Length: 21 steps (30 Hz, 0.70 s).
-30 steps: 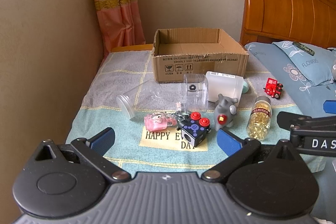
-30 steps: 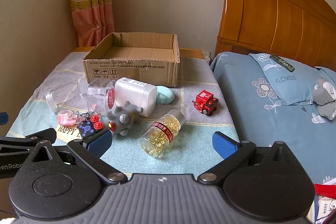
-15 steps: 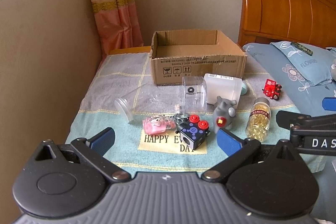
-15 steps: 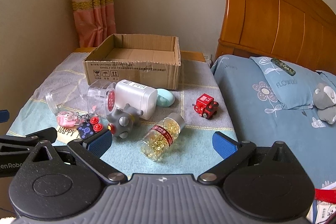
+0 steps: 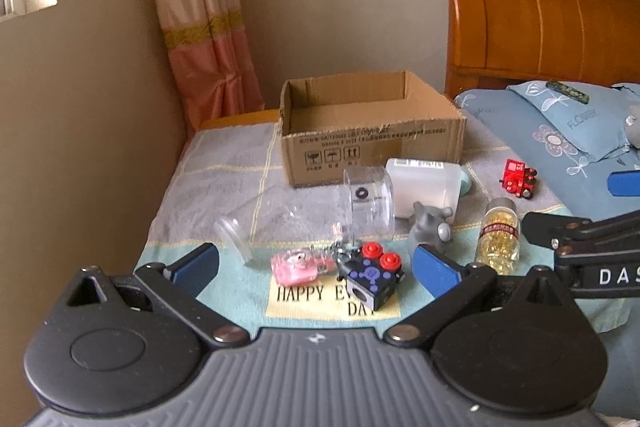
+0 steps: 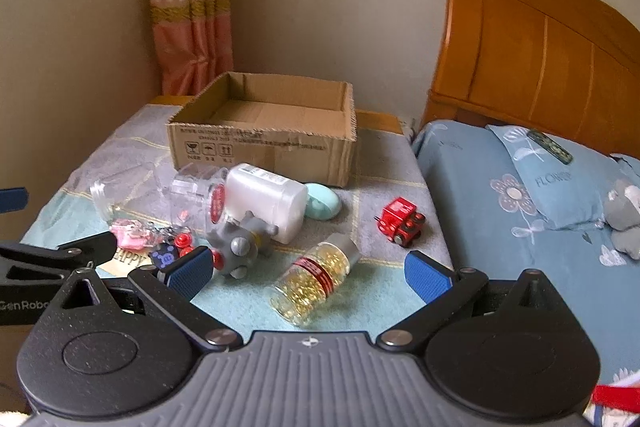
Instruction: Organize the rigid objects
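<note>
Jaws wide on both the left gripper (image 5: pixel 316 262) and right gripper (image 6: pixel 307 270) — capsule bottle (image 6: pixel 314 279) lies between the right's.

A brown cardboard box (image 6: pixel 262 147) sits on a grey and teal cloth (image 6: pixel 372 291) with yellow lines; red toy train (image 6: pixel 401 221), gold capsule bottle (image 6: pixel 314 277) with red band, pink keychain (image 5: pixel 298 266).

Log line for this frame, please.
left gripper: open, empty | right gripper: open, empty | cardboard box: empty | toys, bottles: on cloth
</note>
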Motion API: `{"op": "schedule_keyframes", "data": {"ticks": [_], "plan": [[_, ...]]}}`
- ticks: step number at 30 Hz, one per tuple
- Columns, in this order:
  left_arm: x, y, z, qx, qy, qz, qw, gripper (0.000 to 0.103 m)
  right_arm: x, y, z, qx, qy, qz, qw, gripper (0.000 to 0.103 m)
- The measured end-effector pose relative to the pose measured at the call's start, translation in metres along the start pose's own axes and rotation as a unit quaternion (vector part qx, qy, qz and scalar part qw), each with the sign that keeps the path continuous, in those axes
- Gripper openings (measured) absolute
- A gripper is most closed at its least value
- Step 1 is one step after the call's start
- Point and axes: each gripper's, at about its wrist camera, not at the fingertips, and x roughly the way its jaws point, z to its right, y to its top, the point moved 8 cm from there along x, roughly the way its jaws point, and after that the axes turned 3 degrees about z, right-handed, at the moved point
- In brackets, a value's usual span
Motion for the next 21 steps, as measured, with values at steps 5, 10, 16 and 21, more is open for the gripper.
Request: {"op": "schedule_keyframes", "data": {"ticks": [5, 10, 16, 21], "plan": [[0.009, -0.002, 0.002, 0.02, -0.023, 0.002, 0.9995, 0.102, 0.004, 0.0, -0.006, -0.036, 0.016, 0.014, 0.999, 0.103], [0.023, -0.012, -0.002, 0.028, -0.039, -0.016, 0.9987, 0.102, 0.016, -0.004, -0.014, -0.063, 0.041, 0.013, 0.997, 0.103], [0.038, -0.024, -0.011, 0.036, -0.061, -0.032, 0.9969, 0.102, 0.034, -0.018, -0.015, -0.101, 0.075, 0.004, 0.992, 0.103], [0.053, -0.038, -0.016, 0.035, -0.074, -0.056, 0.9951, 0.102, 0.055, -0.041, -0.002, -0.113, 0.085, -0.032, 0.99, 0.103]]}}
